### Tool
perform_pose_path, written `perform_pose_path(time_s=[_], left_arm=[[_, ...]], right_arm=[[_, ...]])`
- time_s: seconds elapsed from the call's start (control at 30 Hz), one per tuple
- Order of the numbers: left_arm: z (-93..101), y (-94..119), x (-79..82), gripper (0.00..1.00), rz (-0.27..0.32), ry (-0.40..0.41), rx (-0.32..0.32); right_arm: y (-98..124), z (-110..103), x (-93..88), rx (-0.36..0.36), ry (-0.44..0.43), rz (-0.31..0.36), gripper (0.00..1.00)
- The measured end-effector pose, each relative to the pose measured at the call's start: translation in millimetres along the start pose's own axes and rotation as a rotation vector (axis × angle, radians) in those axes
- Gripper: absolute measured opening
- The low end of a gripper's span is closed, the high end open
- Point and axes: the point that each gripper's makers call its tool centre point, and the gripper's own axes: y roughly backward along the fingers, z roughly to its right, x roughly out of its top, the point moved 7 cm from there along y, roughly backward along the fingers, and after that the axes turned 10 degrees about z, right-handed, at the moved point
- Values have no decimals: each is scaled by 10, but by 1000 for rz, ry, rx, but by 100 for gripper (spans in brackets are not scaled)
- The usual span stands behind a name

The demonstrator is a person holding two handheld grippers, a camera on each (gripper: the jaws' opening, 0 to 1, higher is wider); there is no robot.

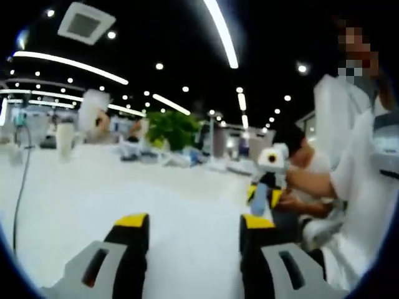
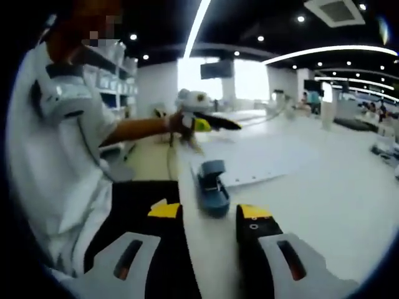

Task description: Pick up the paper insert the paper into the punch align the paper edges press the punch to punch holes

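Note:
A blue-grey hole punch (image 2: 212, 187) lies on the white table near its front edge, just ahead of my right gripper (image 2: 210, 210), which is open and not touching it. A white sheet of paper (image 2: 262, 159) lies flat to the right of the punch, with a row of small holes along its near edge. My left gripper (image 1: 194, 223) is open over bare table with nothing between its fingers. In the right gripper view the left gripper (image 2: 209, 123) hovers beyond the punch, held by a hand. In the left gripper view the right gripper (image 1: 265, 194) stands behind the blurred blue punch (image 1: 257, 200).
A person in white (image 2: 68, 143) stands at the table's edge (image 2: 184, 205). A black cable (image 1: 22, 180) runs across the table at the left. Bottles and clutter (image 1: 65, 137) line the far side, along with a green plant (image 1: 171, 128).

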Motion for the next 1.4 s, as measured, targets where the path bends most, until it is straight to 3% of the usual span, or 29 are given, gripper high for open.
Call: perform_pose_path(time_s=[0.17, 0.37, 0.6, 0.9, 1.4], left_arm=[[149, -1, -76, 56, -40, -23, -30], [131, -24, -172, 49, -97, -48, -23], [147, -26, -219, 49, -121, -67, -33], [192, -35, -348, 49, -206, -140, -44], [169, -23, -325, 50, -195, -139, -36]], right_arm=[[45, -31, -61, -5, 13, -11, 27], [-15, 4, -27, 2, 23, -12, 26], [-94, 14, -3, 32, 29, -19, 26], [-113, 21, -14, 59, 37, -31, 21], [-115, 73, -18, 77, 31, -36, 24]])
